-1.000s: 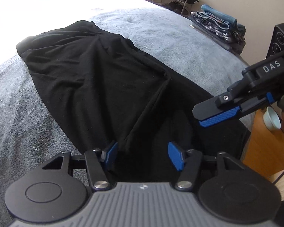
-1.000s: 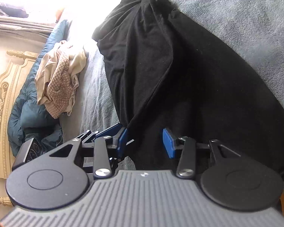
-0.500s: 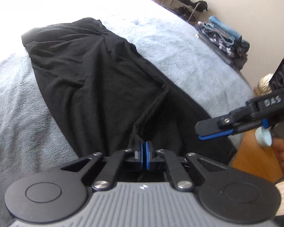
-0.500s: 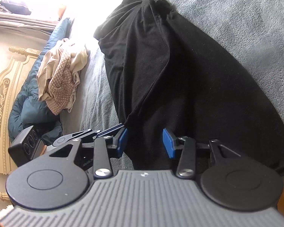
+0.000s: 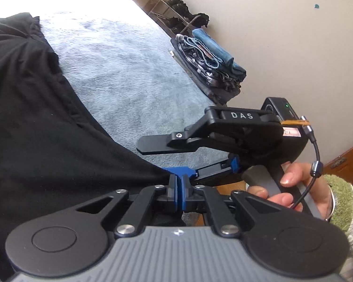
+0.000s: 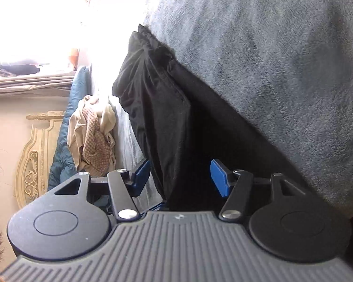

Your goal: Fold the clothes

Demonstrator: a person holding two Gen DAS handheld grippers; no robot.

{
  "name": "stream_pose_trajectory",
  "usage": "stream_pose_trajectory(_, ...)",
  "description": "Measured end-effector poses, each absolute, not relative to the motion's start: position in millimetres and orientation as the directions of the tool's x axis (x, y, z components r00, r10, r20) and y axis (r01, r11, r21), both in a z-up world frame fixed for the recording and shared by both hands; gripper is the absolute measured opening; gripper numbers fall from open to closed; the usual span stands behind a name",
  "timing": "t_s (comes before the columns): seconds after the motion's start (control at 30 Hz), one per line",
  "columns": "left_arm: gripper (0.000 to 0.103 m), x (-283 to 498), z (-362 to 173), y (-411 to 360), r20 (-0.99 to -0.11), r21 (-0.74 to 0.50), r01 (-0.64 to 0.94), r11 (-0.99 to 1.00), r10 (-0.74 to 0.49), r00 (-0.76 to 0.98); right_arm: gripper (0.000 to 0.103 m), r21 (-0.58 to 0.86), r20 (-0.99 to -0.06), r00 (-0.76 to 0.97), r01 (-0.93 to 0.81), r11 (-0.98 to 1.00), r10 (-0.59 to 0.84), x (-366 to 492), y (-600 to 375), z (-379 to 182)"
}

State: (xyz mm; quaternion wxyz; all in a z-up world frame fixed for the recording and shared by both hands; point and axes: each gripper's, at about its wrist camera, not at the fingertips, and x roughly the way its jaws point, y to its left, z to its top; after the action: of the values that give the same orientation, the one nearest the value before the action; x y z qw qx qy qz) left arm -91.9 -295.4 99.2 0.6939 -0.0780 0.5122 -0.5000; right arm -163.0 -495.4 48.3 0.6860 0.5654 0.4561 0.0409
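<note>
At the bed's near edge, left gripper (image 5: 178, 189) jaws clamped on black garment (image 5: 47, 129) hem, right gripper (image 6: 180, 178) jaws opening astride it.

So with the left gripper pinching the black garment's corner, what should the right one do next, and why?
Probably ease the right gripper forward and close it on the black garment. Its jaws are opening with dark cloth between the pads but not pressed, while the left gripper is shut on the garment's corner, so only one side is held for the fold.

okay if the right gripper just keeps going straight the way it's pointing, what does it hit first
Most likely the black garment: it lies between and just ahead of the right gripper, whose jaws are opening. The grey blanket sits under it; depth is hard to judge.
</note>
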Motion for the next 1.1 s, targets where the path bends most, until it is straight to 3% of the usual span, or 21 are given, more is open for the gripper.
stream_pose_trajectory(0.03, 0.009, -93, 91, -304, -0.644, -0.624, 0.611, 0.486, -0.763, -0.051, 0.057, 0.808, -0.586, 0.568, 0.47, 0.357, 0.578, -163, -500, 42)
stream_pose_trajectory(0.1, 0.029, -98, 78, -316, -0.673, -0.62, 0.603, 0.502, -0.735, -0.081, 0.057, 0.801, -0.587, 0.541, 0.498, 0.334, 0.602, -164, -508, 24)
stream_pose_trajectory(0.3, 0.05, -129, 86, -298, -0.673, -0.647, 0.582, 0.492, -0.727, -0.134, 0.057, 0.797, -0.571, 0.484, 0.52, 0.307, 0.663, -163, -516, -7)
stream_pose_trajectory(0.47, 0.049, -158, 97, -246, -0.75, -0.597, 0.513, 0.616, -0.656, -0.086, 0.057, 0.798, -0.572, 0.445, 0.494, 0.344, 0.689, -162, -515, -5)
stream_pose_trajectory(0.73, 0.049, -170, 101, -181, -0.907, -0.287, 0.514, 0.808, -0.402, 0.127, 0.054, 0.749, -0.655, 0.334, 0.409, 0.522, 0.678, -152, -493, 9)
stream_pose_trajectory(0.77, 0.05, -170, 98, -179, -0.913, -0.258, 0.525, 0.811, -0.382, 0.141, 0.051, 0.74, -0.667, 0.323, 0.394, 0.546, 0.672, -150, -489, 11)
stream_pose_trajectory(0.9, 0.051, -173, 88, -183, -0.93, -0.151, 0.601, 0.785, -0.32, 0.184, 0.02, 0.665, -0.747, 0.266, 0.322, 0.674, 0.61, -144, -477, 21)
stream_pose_trajectory(1.1, 0.05, -185, 69, -192, -0.936, -0.065, 0.653, 0.755, -0.273, 0.222, 0.015, 0.633, -0.774, 0.261, 0.323, 0.703, 0.577, -141, -473, 25)
